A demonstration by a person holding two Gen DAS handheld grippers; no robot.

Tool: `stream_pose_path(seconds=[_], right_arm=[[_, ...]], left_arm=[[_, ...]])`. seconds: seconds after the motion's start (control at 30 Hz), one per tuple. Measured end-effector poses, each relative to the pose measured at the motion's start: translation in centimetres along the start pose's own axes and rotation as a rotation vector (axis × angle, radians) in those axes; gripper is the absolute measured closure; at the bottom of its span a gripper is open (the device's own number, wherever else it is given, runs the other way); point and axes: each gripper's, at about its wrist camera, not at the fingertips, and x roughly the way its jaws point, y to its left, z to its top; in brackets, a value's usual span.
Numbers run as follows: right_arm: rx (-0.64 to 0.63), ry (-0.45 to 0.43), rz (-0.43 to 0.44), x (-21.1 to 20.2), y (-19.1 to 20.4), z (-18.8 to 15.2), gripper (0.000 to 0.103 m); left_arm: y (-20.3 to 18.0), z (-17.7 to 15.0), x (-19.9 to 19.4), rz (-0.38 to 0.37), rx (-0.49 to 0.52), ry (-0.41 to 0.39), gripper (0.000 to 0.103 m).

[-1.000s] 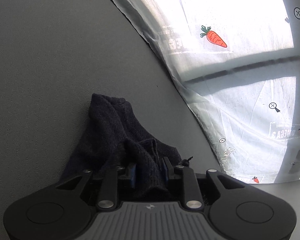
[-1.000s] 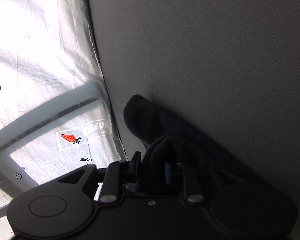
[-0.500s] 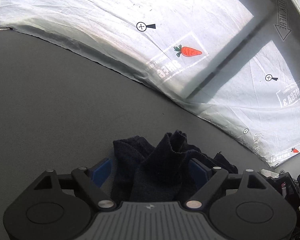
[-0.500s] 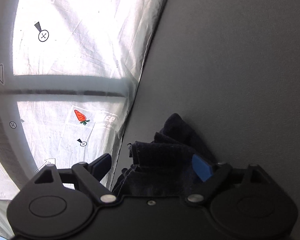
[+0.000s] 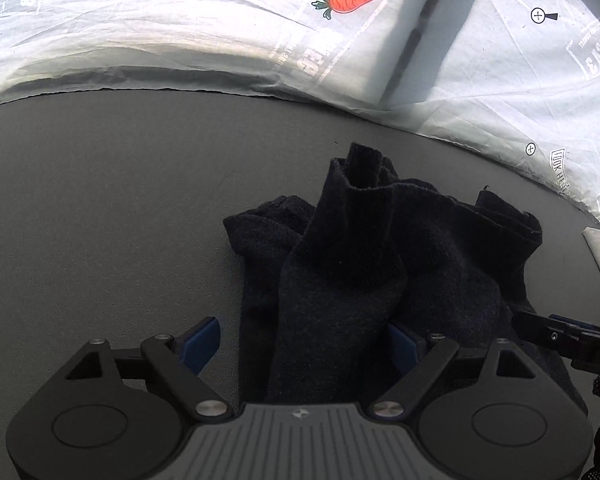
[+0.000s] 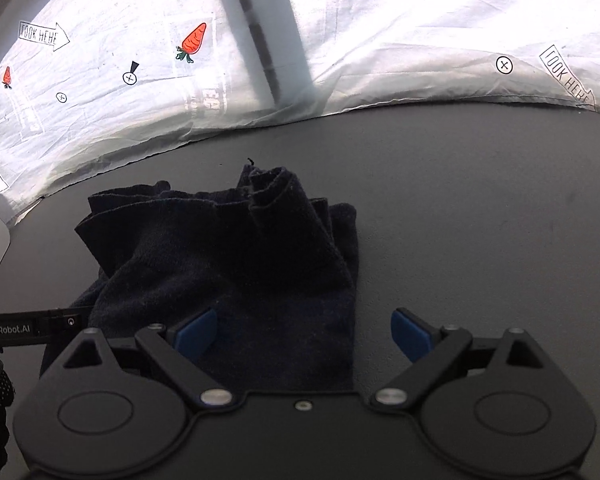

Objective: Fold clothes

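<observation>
- Nearest, the left gripper [image 5: 300, 344] has just been opening; its jaws stand wide with the dark garment [image 5: 372, 264] lying loose between them, neither blue pad pressing on it.
- The right gripper [image 6: 304, 334] has also just been opening: jaws apart, one pad over the cloth, the other over bare grey table [image 6: 480, 220].
- Risk: with nothing clamped, the upstanding fold could slump and undo the shape; a re-grip from here might pinch several layers and drag the whole bundle.
- The garment is dark, thick knit, bunched, with a ribbed cuff standing up at its far side.
- It sits mid-table, short of the far edge, where a white printed sheet [image 6: 400, 40] lies.
</observation>
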Motion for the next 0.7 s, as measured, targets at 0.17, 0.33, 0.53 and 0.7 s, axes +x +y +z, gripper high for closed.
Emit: stream_pose_path(seconds=[0.17, 0.33, 0.53, 0.7], right_arm=[[0.018, 0.03, 0.013, 1.9, -0.4, 0.6, 0.005], [-0.032, 0.058, 0.018, 3.9, -0.3, 1.9, 0.004], [-0.074, 0.101, 0.05, 6.3, -0.8, 3.8, 0.003], [-0.134, 0.082, 0.094, 6.6, -0.2, 4.7, 0.018]], left_arm=[[1.1, 0.4, 1.5, -0.021, -0.021, 0.018, 0.005], [1.9, 1.3, 3.0, -0.06, -0.023, 0.035, 0.001], [1.5, 2.2, 3.7, -0.127, 0.056, 0.008, 0.005], [2.2, 2.7, 3.6, -0.25, 0.035, -0.006, 0.039]])
